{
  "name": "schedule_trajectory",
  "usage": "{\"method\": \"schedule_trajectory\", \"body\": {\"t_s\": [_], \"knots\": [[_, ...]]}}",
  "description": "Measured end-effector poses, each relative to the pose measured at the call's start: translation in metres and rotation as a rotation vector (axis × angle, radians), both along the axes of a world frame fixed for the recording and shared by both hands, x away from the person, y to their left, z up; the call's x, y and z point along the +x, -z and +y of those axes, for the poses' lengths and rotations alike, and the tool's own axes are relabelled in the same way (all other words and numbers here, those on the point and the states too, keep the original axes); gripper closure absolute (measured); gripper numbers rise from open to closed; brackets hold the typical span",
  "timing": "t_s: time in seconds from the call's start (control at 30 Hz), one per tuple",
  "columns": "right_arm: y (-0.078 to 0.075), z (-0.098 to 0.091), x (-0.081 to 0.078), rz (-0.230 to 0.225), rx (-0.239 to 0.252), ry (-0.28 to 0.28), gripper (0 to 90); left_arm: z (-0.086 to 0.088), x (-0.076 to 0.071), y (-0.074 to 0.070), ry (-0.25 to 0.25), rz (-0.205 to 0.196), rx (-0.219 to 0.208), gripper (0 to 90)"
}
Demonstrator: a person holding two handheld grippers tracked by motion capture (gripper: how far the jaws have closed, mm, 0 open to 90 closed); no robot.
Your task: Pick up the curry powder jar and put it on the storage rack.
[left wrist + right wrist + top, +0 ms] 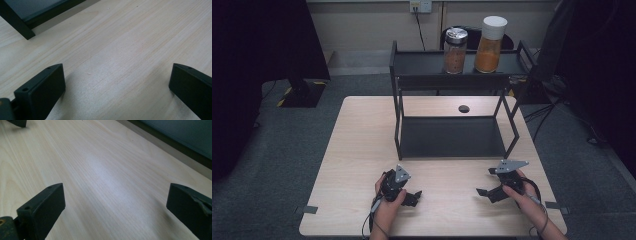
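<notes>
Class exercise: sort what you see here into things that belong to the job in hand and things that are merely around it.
Job in hand:
left gripper, open
right gripper, open
black rack, nearest both
jar with metal lid
jar with white lid

Merely around:
wall socket
table hole

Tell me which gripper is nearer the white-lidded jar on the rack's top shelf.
Right. The right gripper sits on the table almost straight below the white-lidded jar, while the left gripper rests farther off to the jar's left. Both are well short of the rack.
</notes>
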State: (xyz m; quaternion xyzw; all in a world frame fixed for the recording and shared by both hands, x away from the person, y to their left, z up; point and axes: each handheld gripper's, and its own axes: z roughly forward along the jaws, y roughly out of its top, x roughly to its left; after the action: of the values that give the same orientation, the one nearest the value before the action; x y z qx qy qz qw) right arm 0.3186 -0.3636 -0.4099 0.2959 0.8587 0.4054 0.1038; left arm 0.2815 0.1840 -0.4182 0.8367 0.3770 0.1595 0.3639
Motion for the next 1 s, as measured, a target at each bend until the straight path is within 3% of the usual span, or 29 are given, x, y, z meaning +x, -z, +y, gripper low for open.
{"method": "schedule_trajectory", "body": {"t_s": [0.47, 1.0], "knots": [[0.001, -0.004, -0.015, -0.015, -0.080, -0.022, 1.2, 0.000, 0.000, 0.000, 0.000, 0.000, 0.000, 0.1], [0.001, -0.023, -0.029, -0.026, -0.098, -0.027, 0.0, 0.000, 0.000, 0.000, 0.000, 0.000, 0.000, 0.1]]}}
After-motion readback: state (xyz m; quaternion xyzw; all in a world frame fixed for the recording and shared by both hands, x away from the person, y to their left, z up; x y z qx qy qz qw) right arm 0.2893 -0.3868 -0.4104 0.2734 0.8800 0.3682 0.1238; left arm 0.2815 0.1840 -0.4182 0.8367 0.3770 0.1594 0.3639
